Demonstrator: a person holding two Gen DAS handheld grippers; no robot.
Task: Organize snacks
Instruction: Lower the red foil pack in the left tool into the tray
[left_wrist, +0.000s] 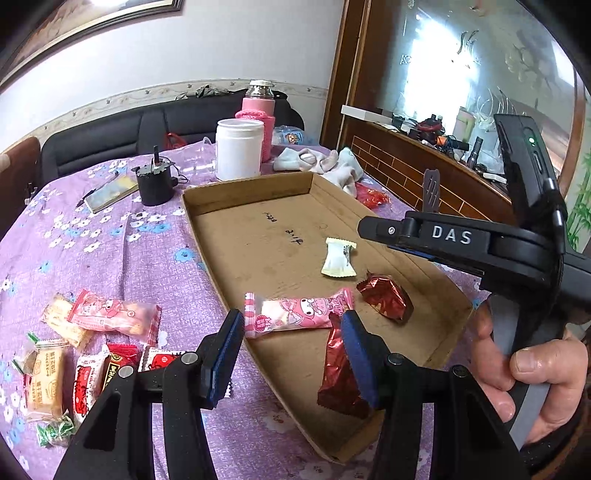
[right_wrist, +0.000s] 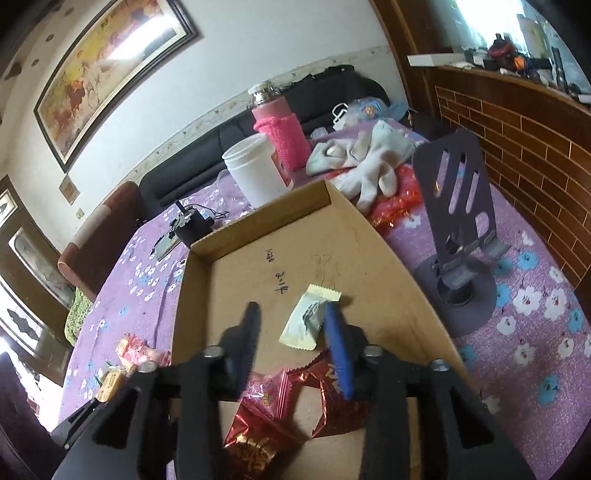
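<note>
Left wrist view: pink snack bar (left_wrist: 299, 313) lies in the cardboard tray (left_wrist: 236, 206), long axis crosswise between the parted jaws of the left gripper (left_wrist: 295, 354), which grasps nothing. Only this view shows the loose snacks (left_wrist: 85, 354) outside the tray. Right wrist view: right gripper (right_wrist: 295, 343) spread, empty, above the white candy (right_wrist: 308, 321); only here stands the phone stand (right_wrist: 458, 236).

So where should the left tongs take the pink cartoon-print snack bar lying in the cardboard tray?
Grip the pink cartoon-print snack bar across its narrow middle, coming from above. It lies flat, lengthwise across the shallow cardboard tray, one end overhanging the near wall. The left tongs hover open around it, already roughly lined up. The red foil packet nearly touches its right end, so stay central.
</note>
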